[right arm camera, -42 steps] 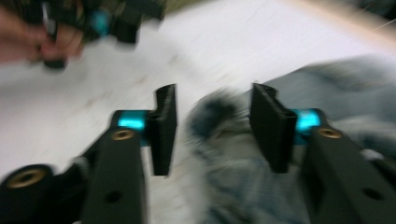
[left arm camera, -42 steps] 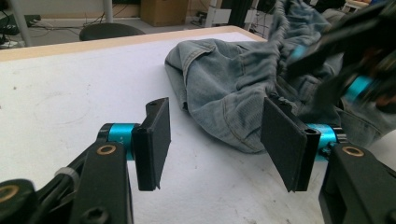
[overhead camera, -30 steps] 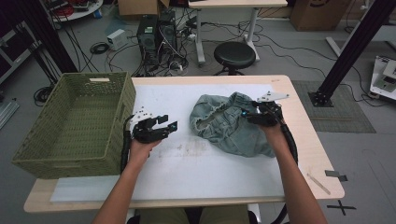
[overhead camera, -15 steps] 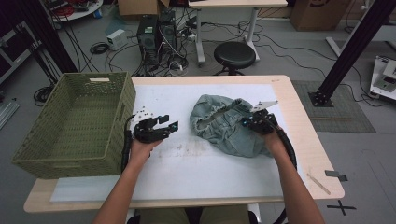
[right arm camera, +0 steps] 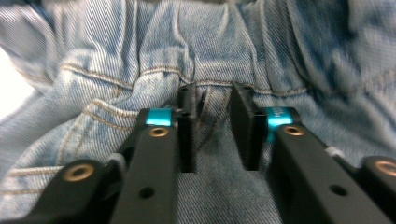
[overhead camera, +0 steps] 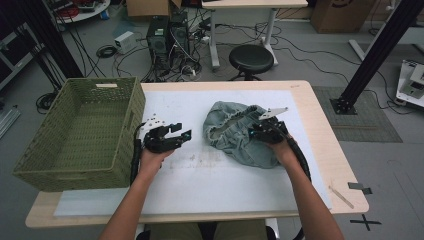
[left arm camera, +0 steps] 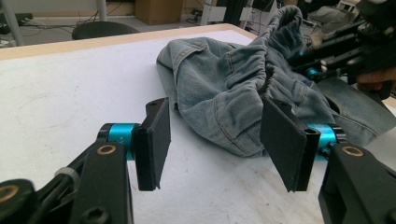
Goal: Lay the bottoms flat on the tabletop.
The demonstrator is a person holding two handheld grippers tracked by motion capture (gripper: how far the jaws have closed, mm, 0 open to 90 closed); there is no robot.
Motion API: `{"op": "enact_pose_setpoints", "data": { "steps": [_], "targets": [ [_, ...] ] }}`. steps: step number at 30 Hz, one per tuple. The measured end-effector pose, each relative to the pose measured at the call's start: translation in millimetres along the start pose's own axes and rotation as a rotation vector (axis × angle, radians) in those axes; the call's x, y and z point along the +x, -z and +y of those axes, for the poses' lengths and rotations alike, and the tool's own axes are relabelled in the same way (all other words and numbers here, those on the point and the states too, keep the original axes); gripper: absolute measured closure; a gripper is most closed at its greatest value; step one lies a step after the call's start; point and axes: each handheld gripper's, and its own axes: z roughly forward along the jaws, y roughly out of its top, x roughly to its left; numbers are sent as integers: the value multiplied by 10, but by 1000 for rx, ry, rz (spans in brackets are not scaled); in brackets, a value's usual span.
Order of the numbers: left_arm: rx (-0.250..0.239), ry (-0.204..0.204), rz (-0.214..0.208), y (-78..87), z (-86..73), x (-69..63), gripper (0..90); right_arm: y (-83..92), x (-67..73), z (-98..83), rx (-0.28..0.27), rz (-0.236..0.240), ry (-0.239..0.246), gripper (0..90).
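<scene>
Now R claw (right arm camera: 212,135) on jeans (right arm camera: 140,56), jaws slightly apart, opening

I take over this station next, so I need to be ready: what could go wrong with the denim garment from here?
The right gripper has just been reopening over the denim garment, with no fold pinched, so a lift may come up empty. The left gripper is open and off the cloth, so a one-sided pull could drag the heap across the table.

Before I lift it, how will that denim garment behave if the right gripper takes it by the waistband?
Probably floppy: the denim garment lies crumpled in soft folds, so most should hang below the grip. The gathered waistband looks thick and ridged, so slipping seems unlikely. The right gripper has narrow-set fingers over one fold; expect bunching, not stiffness.
</scene>
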Motion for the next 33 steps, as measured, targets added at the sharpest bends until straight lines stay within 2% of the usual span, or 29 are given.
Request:
{"op": "enact_pose_setpoints", "data": {
  "steps": [1,3,7,10,12,16,19,20,27,29,31,32,33],
  "targets": [
    [0,0,2,1,1,2,431,-19,7,1,14,-9,14,815],
    [-1,1,2,3,3,2,431,-25,22,6,16,-35,37,877],
    [-1,2,5,4,5,16,432,35,45,14,1,4,49,889],
    [-5,5,7,5,9,22,432,98,79,22,-24,62,68,894],
    [-7,3,7,12,12,26,432,130,150,40,-46,129,96,894],
    [-11,6,11,27,21,31,431,135,381,106,-67,256,188,895],
    [-13,6,10,38,27,26,431,57,572,160,-49,331,249,895],
    [-12,6,10,43,29,25,431,14,646,178,-41,365,258,895],
    [-15,18,-3,49,30,14,421,-166,948,221,-11,520,333,895],
    [-17,22,-7,47,29,13,417,-187,1013,222,-3,537,349,893],
    [-17,20,-7,49,30,7,416,-178,1031,233,-8,525,343,865],
    [-16,18,-8,52,32,4,416,-158,1003,245,-25,526,318,815],
    [-17,19,-9,55,33,1,415,-124,964,260,-55,529,284,715]
  ]
}}
